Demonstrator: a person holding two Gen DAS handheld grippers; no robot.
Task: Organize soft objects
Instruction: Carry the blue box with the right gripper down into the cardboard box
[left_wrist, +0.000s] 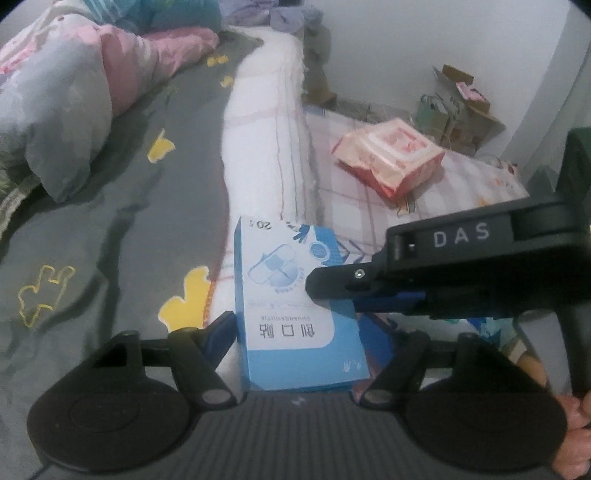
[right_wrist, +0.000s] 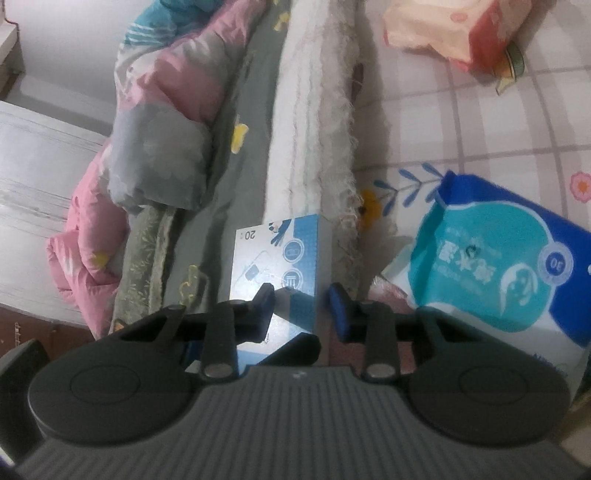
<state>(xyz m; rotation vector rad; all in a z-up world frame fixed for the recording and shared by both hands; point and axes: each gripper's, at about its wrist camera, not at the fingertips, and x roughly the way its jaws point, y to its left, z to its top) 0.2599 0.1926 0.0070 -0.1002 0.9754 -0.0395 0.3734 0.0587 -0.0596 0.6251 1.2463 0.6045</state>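
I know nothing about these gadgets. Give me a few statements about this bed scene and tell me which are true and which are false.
1. A blue and white box sits between the fingers of the left tongs. True.
2. The red and white packet lies on the checked sheet. True.
3. The pink and grey quilt is draped over the box. False: it lies crumpled on the grey sheet, well apart from the box.
4. The blue and teal packet rests on the grey sheet. False: it lies on the checked sheet, on the other side of the box from the grey sheet.
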